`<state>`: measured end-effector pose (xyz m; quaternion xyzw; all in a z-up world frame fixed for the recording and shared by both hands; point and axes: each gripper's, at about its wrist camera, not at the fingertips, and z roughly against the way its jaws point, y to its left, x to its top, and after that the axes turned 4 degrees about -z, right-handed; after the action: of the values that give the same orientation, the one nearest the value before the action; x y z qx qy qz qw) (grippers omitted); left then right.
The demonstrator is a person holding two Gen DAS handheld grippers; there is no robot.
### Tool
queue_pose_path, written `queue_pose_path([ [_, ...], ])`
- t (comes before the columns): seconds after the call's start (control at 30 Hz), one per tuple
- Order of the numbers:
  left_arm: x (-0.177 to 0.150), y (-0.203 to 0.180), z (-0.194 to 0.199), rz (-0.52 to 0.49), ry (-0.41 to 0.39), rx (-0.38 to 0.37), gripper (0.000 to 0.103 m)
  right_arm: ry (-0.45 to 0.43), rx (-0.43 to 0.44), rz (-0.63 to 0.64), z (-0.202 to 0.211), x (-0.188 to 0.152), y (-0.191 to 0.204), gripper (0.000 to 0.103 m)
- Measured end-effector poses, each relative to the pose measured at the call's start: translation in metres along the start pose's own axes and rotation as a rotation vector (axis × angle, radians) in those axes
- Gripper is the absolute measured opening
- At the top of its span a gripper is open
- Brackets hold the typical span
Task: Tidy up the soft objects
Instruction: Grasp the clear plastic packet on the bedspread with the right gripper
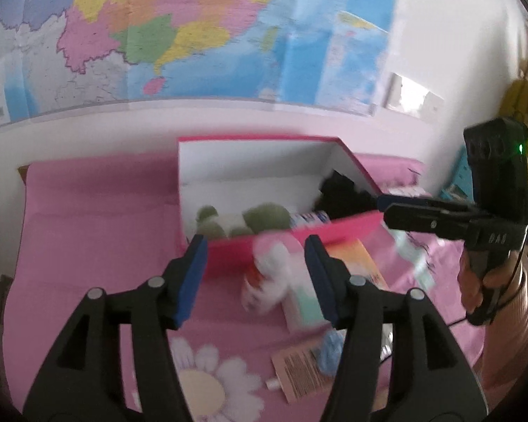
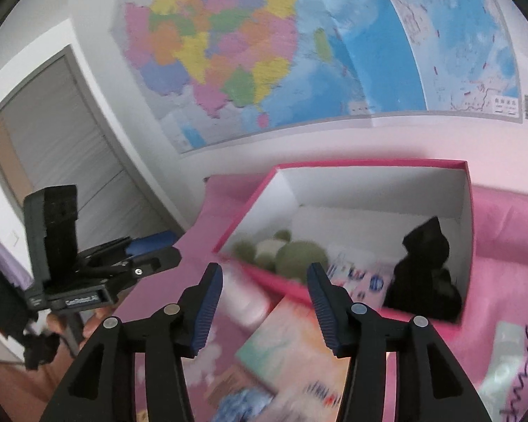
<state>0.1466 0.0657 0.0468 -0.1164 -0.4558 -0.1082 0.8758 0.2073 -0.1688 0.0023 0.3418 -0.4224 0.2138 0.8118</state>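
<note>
A pink box (image 1: 281, 242) with white inside walls (image 2: 369, 190) stands on the pink cloth. Inside lie a green-and-white plush (image 1: 250, 219) (image 2: 285, 251), a black soft item (image 1: 345, 193) (image 2: 426, 267) and a white packet with blue print (image 2: 366, 281). My left gripper (image 1: 257, 277) is open and empty, just before the box's near wall, above a white-and-pink soft pack (image 1: 274, 274). My right gripper (image 2: 264, 306) is open and empty over the box's near edge; it shows in the left wrist view (image 1: 387, 207) at the box's right corner.
Pink flowered cloth (image 1: 88, 246) covers the table. In front of the box lie a pastel flat packet (image 2: 285, 344), a blue fluffy item (image 1: 331, 348) (image 2: 243, 404), a tan label card (image 1: 299, 369) and a lettered bag (image 2: 510, 369). A map (image 1: 193, 35) hangs on the wall behind.
</note>
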Motion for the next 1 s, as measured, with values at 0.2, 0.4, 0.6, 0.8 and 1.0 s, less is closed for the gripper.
queue_pose_path([
  [0.2, -0.031, -0.026, 0.018, -0.045, 0.030, -0.060, 0.059, 0.016, 0.040, 0.022, 0.028, -0.027, 0.021, 0.053],
  [0.4, -0.059, -0.051, 0.007, -0.069, 0.107, -0.144, 0.059, 0.057, -0.021, -0.034, 0.040, -0.066, 0.008, 0.057],
  [0.6, -0.077, -0.084, -0.012, -0.126, 0.185, -0.236, 0.059, 0.163, -0.100, -0.185, 0.024, -0.110, -0.035, 0.057],
  [0.8, -0.083, -0.102, -0.034, -0.141, 0.261, -0.293, 0.059, 0.211, -0.128, -0.291, 0.013, -0.139, -0.064, 0.057],
  [1.0, -0.091, -0.108, -0.058, -0.126, 0.351, -0.295, 0.059, 0.203, -0.085, -0.297, 0.006, -0.143, -0.066, 0.057],
])
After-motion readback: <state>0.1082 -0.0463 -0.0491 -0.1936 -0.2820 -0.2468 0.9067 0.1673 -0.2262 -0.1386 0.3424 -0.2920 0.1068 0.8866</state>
